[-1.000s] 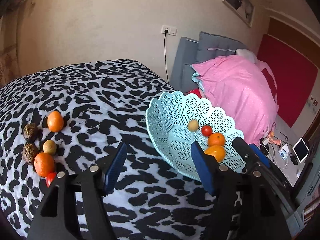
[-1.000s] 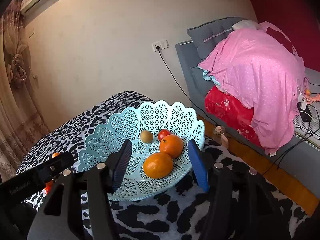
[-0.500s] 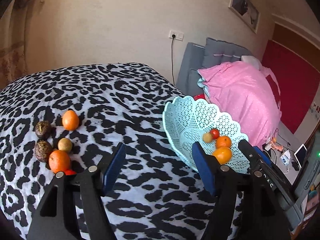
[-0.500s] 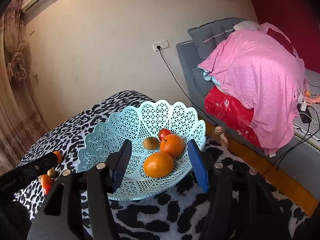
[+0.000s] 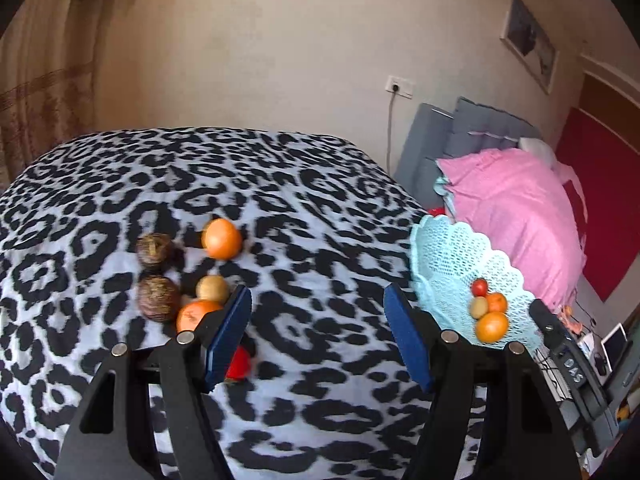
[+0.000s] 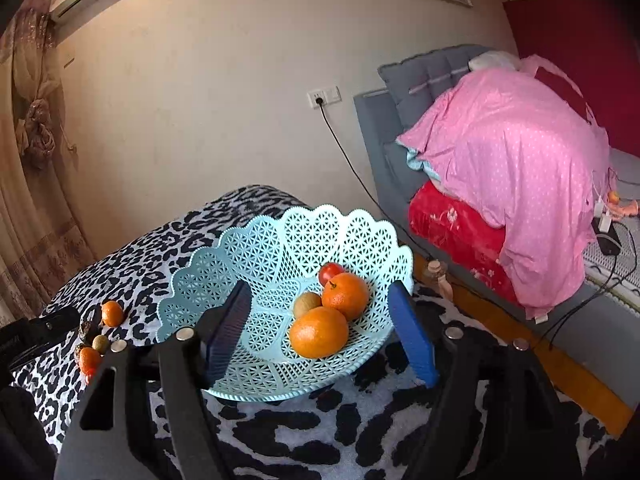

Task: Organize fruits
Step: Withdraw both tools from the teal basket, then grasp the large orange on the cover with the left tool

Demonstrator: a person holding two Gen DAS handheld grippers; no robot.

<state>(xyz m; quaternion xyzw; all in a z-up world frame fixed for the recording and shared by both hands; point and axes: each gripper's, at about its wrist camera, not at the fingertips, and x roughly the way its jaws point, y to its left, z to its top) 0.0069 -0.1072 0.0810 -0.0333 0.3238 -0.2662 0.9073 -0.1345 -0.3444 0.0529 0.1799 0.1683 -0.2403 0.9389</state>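
Note:
A light blue lattice basket [image 6: 304,220] stands on the leopard-print table [image 5: 280,184] and holds two oranges [image 6: 319,332], a small tan fruit [image 6: 307,304] and a red one [image 6: 330,272]. My right gripper [image 6: 320,300] hovers at the basket's near rim, its jaws opening; the pads touch none of the fruit. Loose on the cloth lie two oranges [image 5: 221,239], two dark brown fruits [image 5: 158,298], a tan fruit [image 5: 212,287] and a red fruit [image 5: 239,362] half hidden behind a finger. My left gripper [image 5: 316,308] is open and empty, just right of this group.
In the left wrist view the basket [image 5: 452,256] sits near the table's right edge. Beyond it is a grey bed with a pink quilt [image 6: 508,184] and a red blanket [image 6: 452,224]. A cable [image 6: 352,168] hangs from the wall socket. Curtains [image 6: 28,160] hang at the left.
The left gripper has swung left from the basket toward the loose fruit. The right gripper's jaws have widened, and the tan fruit in the basket has rolled against the oranges.

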